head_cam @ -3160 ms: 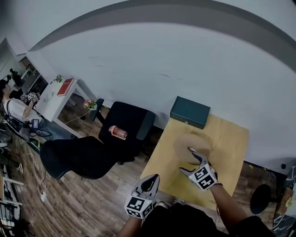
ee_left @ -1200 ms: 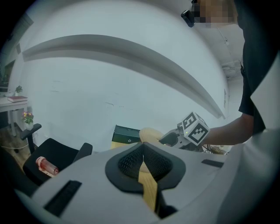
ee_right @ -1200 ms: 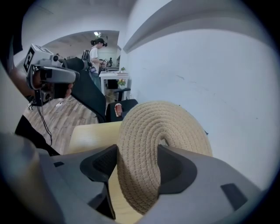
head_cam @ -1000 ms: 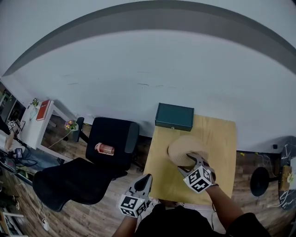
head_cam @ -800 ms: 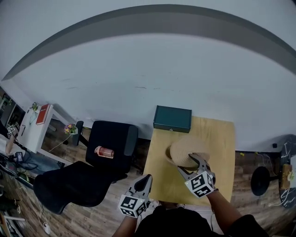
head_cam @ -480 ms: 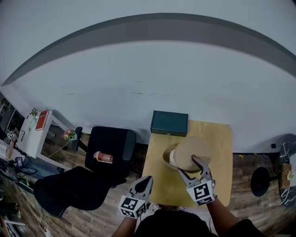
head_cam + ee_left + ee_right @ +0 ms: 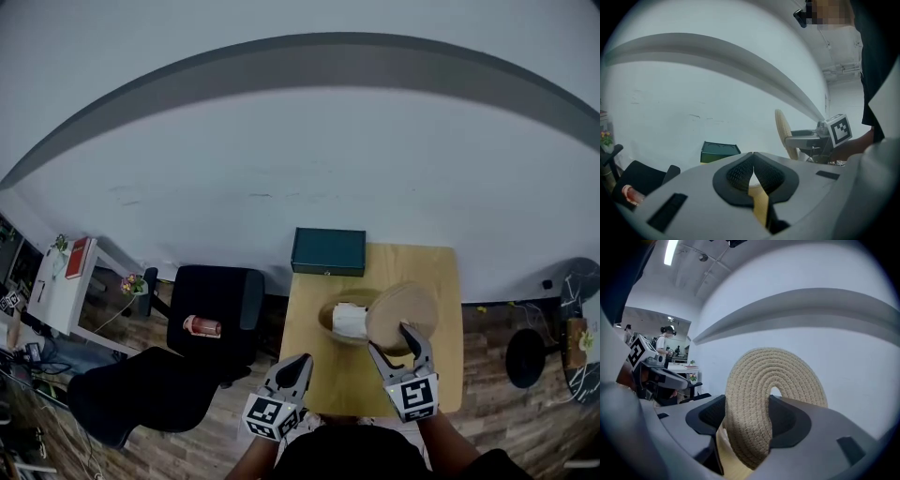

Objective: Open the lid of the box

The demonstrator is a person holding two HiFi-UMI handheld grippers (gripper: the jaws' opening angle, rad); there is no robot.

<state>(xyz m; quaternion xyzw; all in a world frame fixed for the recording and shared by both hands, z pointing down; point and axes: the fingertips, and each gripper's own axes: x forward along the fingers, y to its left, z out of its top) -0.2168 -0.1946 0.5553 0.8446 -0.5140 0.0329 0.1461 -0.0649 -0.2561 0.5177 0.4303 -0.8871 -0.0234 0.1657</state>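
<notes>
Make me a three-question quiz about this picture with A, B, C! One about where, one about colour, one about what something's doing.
1. Where is the rectangular box? A on the chair; B at the table's far edge; C on the floor.
2. Its colour? A red; B yellow; C dark green.
3. The woven lid is: A flat on the table; B tilted up in the right gripper; C missing.
B, it's at the far end. C, its top is green. B, the jaws clamp its rim.

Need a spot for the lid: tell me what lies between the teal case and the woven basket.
Nothing: the head view shows bare wooden table between the teal case and the woven basket, whose lid the right gripper holds.
</notes>
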